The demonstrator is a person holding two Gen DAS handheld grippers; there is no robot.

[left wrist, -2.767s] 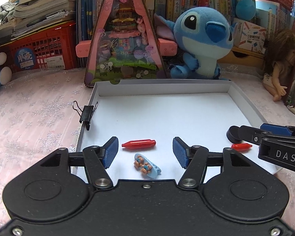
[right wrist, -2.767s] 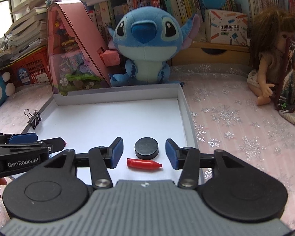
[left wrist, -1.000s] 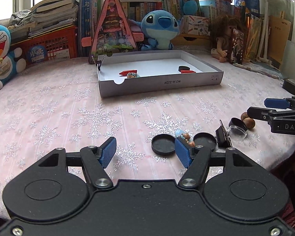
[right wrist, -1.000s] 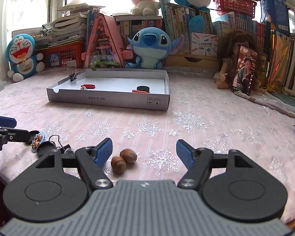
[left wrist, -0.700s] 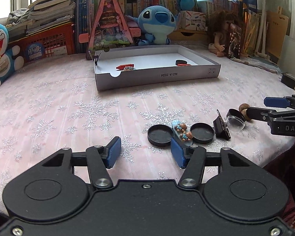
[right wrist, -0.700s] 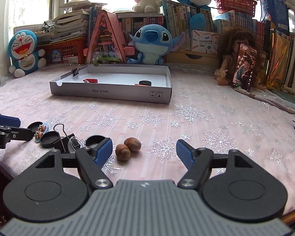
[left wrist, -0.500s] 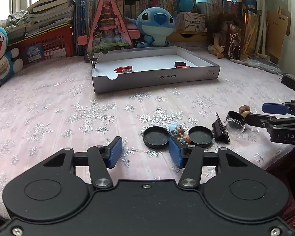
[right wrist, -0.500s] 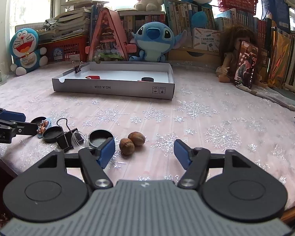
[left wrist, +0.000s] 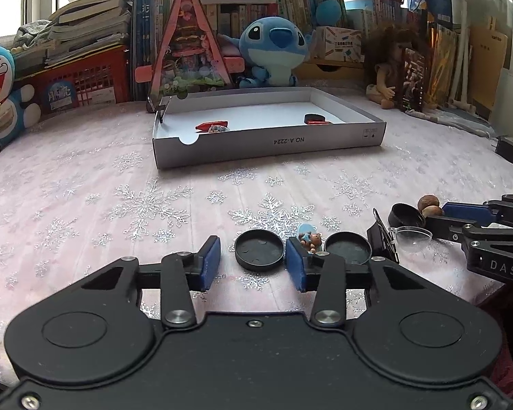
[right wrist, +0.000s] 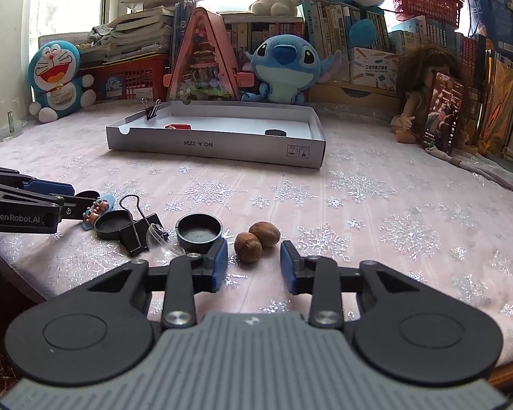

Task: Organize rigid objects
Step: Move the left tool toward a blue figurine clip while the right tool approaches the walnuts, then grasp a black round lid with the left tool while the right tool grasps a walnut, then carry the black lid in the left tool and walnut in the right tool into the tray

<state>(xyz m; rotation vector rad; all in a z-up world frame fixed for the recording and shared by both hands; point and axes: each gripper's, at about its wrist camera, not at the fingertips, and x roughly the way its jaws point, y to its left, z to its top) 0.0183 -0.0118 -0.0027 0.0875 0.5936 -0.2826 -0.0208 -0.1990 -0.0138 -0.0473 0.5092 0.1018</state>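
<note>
**A:** Where do the tools stand against the pieces?

**B:** The left gripper (left wrist: pixel 253 261) is low over the pink snowflake tablecloth (left wrist: pixel 85 205), its jaws closing, with a black round lid (left wrist: pixel 260 250) lying in the gap between its blue pads; the pads do not press on it. The right gripper (right wrist: pixel 253 264) is also closing, and the nearer of two walnuts (right wrist: pixel 248 247) lies just ahead of its gap; nothing is gripped there either.

**A:** And what crowds them?

**B:** A small blue skateboard toy with bear figures (left wrist: pixel 310 237) lies right at the left gripper's right-hand finger, between the first lid and a second black lid (left wrist: pixel 348 247). Beyond that come a black binder clip (right wrist: pixel 138 227), a clear plastic dome (left wrist: pixel 413 235) and a black cup-like cap (right wrist: pixel 199 230), the cap just beside the right gripper's left finger. Whether that finger touches the cap is hard to tell from this angle.

**A:** The setting?

**B:** Farther back on the cloth lies a shallow white box tray (right wrist: pixel 222 145), well apart from both tools, holding a red piece (left wrist: pixel 211 125), a black disc (right wrist: pixel 275 132) and another binder clip clamped on its rim. Behind it sit a blue plush creature (right wrist: pixel 284 68), a pink triangular toy house (right wrist: pixel 201 58), a blue cat plush (right wrist: pixel 56 78), a doll (right wrist: pixel 424 95), a red crate and shelves of books under a bright window.
</note>
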